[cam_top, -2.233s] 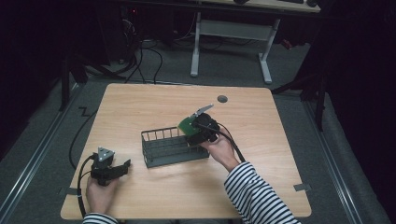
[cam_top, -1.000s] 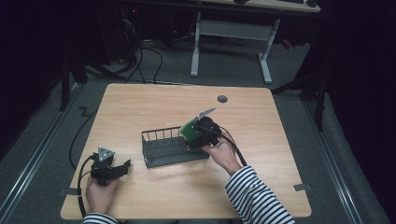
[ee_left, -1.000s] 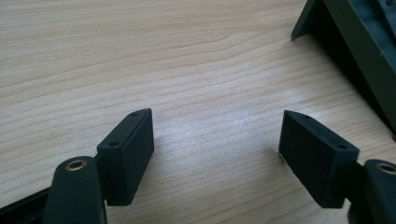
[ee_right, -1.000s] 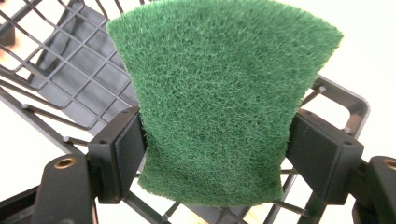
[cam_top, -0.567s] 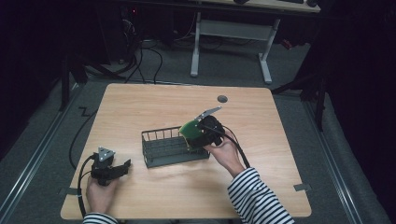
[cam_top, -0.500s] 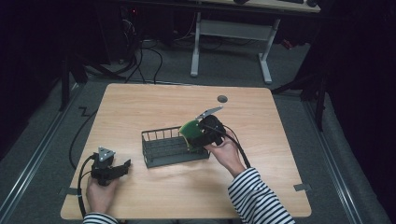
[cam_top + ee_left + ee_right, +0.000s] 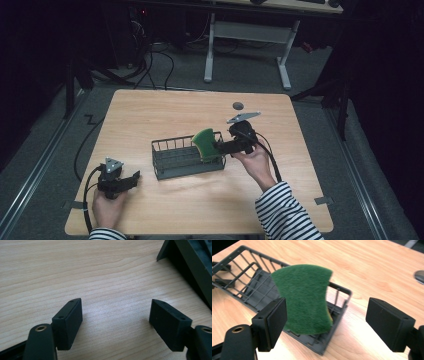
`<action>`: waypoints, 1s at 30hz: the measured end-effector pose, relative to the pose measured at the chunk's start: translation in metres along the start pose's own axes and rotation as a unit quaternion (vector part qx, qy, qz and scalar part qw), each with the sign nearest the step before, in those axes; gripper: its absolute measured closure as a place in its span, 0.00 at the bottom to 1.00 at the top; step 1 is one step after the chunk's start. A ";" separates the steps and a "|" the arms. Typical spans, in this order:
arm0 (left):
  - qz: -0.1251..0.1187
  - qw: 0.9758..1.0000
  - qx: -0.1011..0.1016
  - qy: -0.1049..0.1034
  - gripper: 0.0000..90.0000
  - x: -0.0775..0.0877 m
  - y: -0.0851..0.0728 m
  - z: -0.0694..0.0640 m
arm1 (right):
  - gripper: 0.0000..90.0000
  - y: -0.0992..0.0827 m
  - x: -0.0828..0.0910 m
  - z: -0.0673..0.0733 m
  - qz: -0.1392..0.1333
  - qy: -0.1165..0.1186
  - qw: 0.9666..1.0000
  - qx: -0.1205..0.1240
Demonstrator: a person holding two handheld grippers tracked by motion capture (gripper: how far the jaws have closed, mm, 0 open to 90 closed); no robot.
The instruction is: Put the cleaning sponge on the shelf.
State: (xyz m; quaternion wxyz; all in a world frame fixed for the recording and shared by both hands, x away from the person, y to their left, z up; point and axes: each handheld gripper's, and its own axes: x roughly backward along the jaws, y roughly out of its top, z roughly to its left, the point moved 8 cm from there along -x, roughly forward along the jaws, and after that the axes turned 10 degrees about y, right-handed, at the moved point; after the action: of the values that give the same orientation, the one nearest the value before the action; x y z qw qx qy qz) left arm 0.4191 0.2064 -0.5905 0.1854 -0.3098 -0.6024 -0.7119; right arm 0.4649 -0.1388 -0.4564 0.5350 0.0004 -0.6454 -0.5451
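Sponge (image 7: 303, 303) stands at the rack's (image 7: 172, 165) right end; right hand-held gripper (image 7: 325, 322) wide, empty, just beside it; bare worktop (image 7: 165, 112) around.

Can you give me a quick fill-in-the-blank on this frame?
1. The green sponge stands on edge in the wire ____.
2. The right gripper has its fingers ____, off the sponge.
3. The left gripper rests over bare ____ tabletop.
Missing words: basket; open; wooden
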 end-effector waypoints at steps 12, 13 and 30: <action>-0.001 1.000 -0.002 0.002 0.30 0.000 0.000 0.000 | 0.23 -0.013 0.031 -0.017 -0.034 -0.006 0.999 -0.023; -0.001 1.000 -0.001 0.002 0.30 0.000 0.000 0.000 | 0.23 -0.015 0.037 -0.019 -0.039 -0.007 0.999 -0.024; -0.001 1.000 -0.001 0.003 0.30 0.000 0.000 0.000 | 0.27 -0.038 0.084 -0.039 -0.078 -0.035 0.995 -0.048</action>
State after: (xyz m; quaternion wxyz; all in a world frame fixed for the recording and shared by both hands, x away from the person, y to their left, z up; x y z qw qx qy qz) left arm 0.4194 0.2060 -0.5907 0.1859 -0.3074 -0.6016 -0.7135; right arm 0.4336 -0.2307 -0.4315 0.4668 0.0060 -0.6351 -0.6154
